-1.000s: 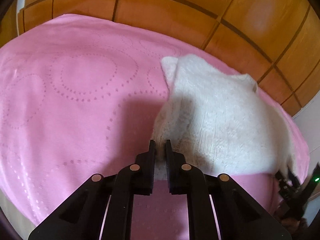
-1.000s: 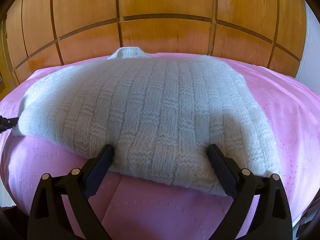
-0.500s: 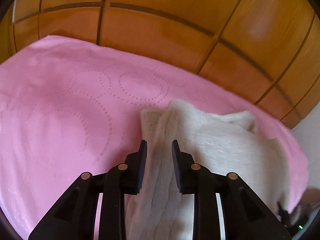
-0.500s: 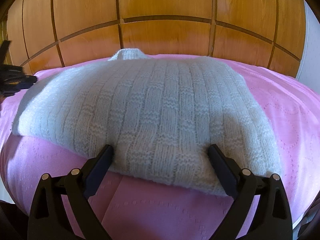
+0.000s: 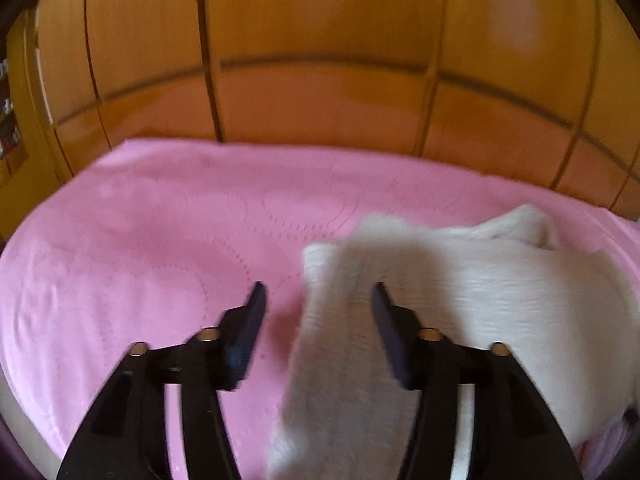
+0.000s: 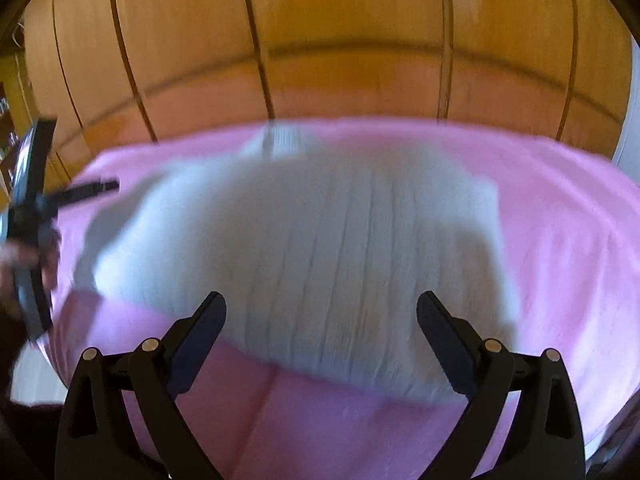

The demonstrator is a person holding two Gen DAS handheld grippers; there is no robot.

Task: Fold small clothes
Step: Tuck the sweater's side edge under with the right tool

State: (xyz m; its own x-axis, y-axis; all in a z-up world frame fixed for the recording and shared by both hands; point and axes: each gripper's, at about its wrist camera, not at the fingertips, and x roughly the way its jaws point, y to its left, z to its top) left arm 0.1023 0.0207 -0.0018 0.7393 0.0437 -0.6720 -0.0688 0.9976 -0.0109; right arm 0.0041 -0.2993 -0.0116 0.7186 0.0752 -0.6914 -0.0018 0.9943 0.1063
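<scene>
Left wrist view shows the sweater (image 5: pixel 460 300), a white ribbed knit, lying on the pink bedspread (image 5: pixel 140 260) toward its right side. One folded flap of it runs down between the fingers of my left claw (image 5: pixel 318 300), whose jaws are opening; the pads no longer press the knit, so I judge the sleeve fold on this side is just being let go. From the right wrist view the sweater lies as a soft, plump, roughly square bundle with vertical ribs and a collar at the far edge. My right claw (image 6: pixel 322 312) hovers above its near hem, spread wide and holding nothing. Next, I think, both claws must pinch the hem corners and carry them over toward the collar; the thick, springy knit may bounce open, so it wants pressing flat. Bedspread cloth is smooth, embossed with dotted circles. Behind stands a glossy wooden panelled wall (image 5: pixel 320 60).
</scene>
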